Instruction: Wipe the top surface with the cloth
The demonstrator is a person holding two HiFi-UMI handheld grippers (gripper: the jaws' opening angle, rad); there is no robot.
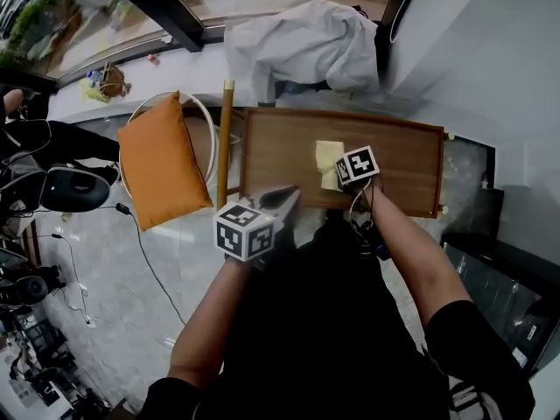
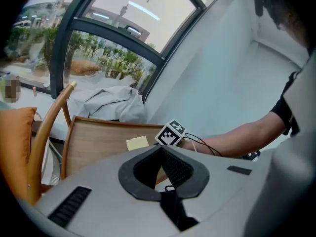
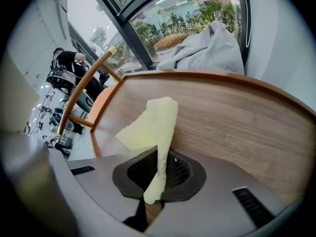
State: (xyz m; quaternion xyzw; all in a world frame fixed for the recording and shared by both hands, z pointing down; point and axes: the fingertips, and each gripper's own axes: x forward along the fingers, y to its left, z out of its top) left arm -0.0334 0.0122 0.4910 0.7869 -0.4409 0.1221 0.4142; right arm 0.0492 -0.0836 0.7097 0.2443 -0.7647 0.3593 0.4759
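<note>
My right gripper (image 3: 158,171) has its jaws clamped together on the cloth (image 3: 150,127). A narrow fold of the yellow fabric runs down between the pads, and a short end hangs out on my side of them. Beyond the jaws the cloth widens and lies flat on the table (image 3: 237,117). In the head view it sits about mid-width on the wooden top, toward the near edge, with the gripper's marker cube over its right corner. The top has a raised rim.

My left gripper (image 2: 161,151) is closed: the pads meet at their tips and nothing is caught between them. In the head view it is held at the table's near-left edge, left of the other gripper and apart from the cloth. I cannot tell whether it touches the rim. Its own camera looks across the top at the cloth and the other gripper's cube beside it.

An orange cushion (image 1: 162,160) leans on a chair (image 1: 225,138) just left of the table. A pale garment (image 1: 302,46) lies bunched beyond the far edge.
</note>
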